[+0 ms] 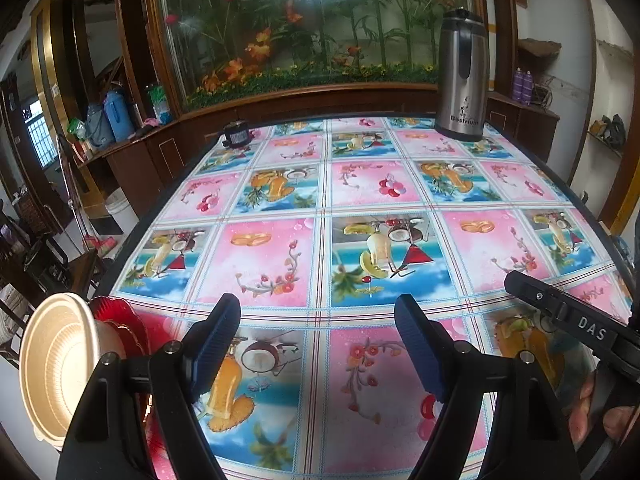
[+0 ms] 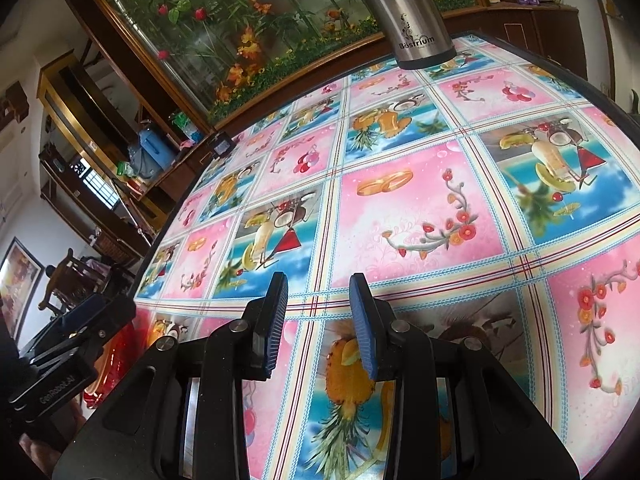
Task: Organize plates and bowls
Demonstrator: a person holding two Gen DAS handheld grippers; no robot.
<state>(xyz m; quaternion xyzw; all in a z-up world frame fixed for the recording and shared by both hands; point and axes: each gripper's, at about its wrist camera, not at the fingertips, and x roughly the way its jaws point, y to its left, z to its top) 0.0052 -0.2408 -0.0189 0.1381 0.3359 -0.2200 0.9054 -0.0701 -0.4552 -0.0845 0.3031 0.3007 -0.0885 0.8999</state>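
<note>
A beige ridged bowl (image 1: 56, 364) stands tilted at the table's near left corner, its round face turned to the camera. Behind it and under it lie red scalloped plates (image 1: 114, 314); how many I cannot tell. My left gripper (image 1: 318, 304) is open wide above the tablecloth, holding nothing, and the bowl is outside its left finger (image 1: 216, 340). In the right wrist view my right gripper (image 2: 319, 284) has its jaws partly apart with only the tablecloth showing in the gap. A red plate (image 2: 118, 360) shows at lower left, partly hidden by the left gripper's body (image 2: 60, 360).
The table (image 1: 360, 184) has a pink and blue fruit-print cloth. A steel thermos jug (image 1: 462, 76) (image 2: 412, 12) stands at the far right, and a small black object (image 1: 237, 133) sits at the far left edge. The right gripper's body (image 1: 568, 316) and a hand (image 1: 592, 412) cross the lower right.
</note>
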